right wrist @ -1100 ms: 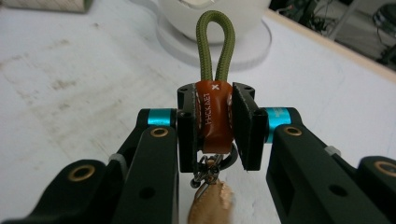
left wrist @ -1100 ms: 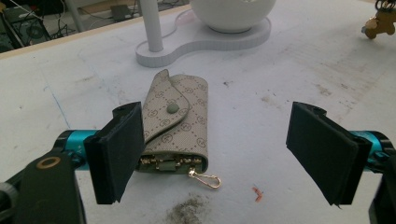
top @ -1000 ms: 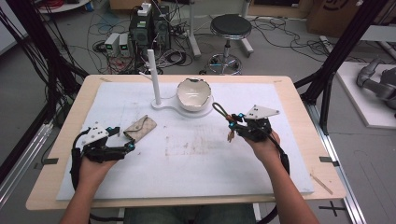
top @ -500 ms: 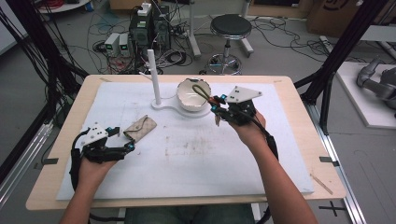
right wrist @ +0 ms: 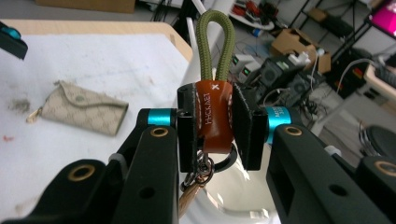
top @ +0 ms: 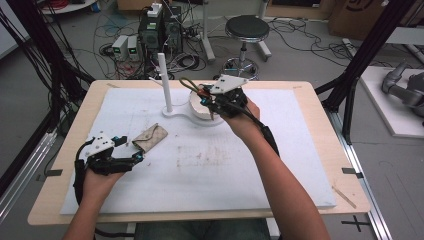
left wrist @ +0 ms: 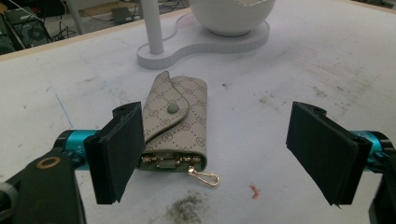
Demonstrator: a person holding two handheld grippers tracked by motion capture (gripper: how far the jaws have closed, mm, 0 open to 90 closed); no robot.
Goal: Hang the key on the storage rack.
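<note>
Right gripper [top: 206, 98] is clamped on the keychain [right wrist: 213, 112], loop up, right over the bowl [top: 200, 107] with the post [top: 164, 80] at its 9 o'clock; left gripper [left wrist: 219, 154], jaws wide, faces the key pouch [left wrist: 175, 122] at 12.

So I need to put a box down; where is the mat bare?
The white mat is bare right of the forearm, and in front between both arms. Crowded at the back: post stand, bowl, right tongs holding a keychain; key pouch by left tongs.
</note>
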